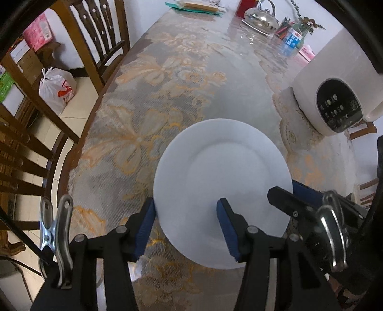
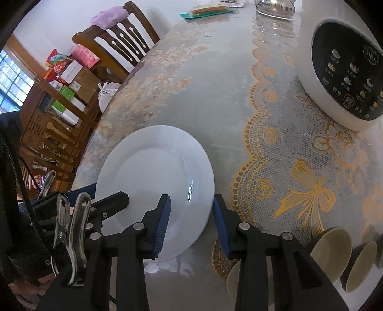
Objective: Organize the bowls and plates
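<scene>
The plate [image 2: 153, 181] looks like smooth, glossy white ceramic. Patterned lace cloth [image 2: 299, 181] covers the worktop [image 1: 215, 79] under a shiny clear film. The chairs [image 1: 95, 40] are varnished dark wood, the kettle [image 1: 262, 16] polished metal, the fingers' [image 1: 143, 229] pads ribbed blue rubber.

My left gripper [image 1: 185, 228] at the frame's bottom has black arms, ribbed blue pads, silver pivot screws and a steel spring clip. My right gripper [image 2: 191, 223] looks identical.

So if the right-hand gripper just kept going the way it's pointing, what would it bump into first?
Probably the round white ceramic plate: the right gripper straddles its rim, though depth is hard to judge.
</scene>
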Demonstrator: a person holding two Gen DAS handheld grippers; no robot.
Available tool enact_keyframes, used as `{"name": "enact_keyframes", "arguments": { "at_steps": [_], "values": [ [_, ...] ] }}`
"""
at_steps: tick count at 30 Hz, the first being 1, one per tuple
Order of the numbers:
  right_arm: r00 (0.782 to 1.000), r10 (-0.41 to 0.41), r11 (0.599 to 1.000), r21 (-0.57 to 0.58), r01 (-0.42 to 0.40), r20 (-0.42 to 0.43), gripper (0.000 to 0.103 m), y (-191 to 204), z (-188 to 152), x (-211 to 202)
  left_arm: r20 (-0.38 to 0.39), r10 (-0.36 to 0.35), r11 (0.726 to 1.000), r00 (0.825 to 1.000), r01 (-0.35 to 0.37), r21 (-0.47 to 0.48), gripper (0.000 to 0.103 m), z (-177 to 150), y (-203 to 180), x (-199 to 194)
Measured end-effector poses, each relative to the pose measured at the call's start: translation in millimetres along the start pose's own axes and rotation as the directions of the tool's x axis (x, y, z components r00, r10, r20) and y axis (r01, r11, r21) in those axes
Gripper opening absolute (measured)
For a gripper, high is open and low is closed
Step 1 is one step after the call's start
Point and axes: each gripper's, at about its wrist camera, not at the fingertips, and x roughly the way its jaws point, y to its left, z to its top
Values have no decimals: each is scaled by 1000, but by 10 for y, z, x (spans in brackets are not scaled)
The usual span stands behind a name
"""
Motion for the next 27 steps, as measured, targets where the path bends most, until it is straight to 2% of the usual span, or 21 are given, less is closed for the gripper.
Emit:
{"name": "enact_keyframes", "arguments": {
  "at_steps": [27],
  "values": [
    [999,-2,999,33,1,50,38,235,-710,-614,33,-22,999,999,21,36,55,-698,-54,-643]
  ]
}}
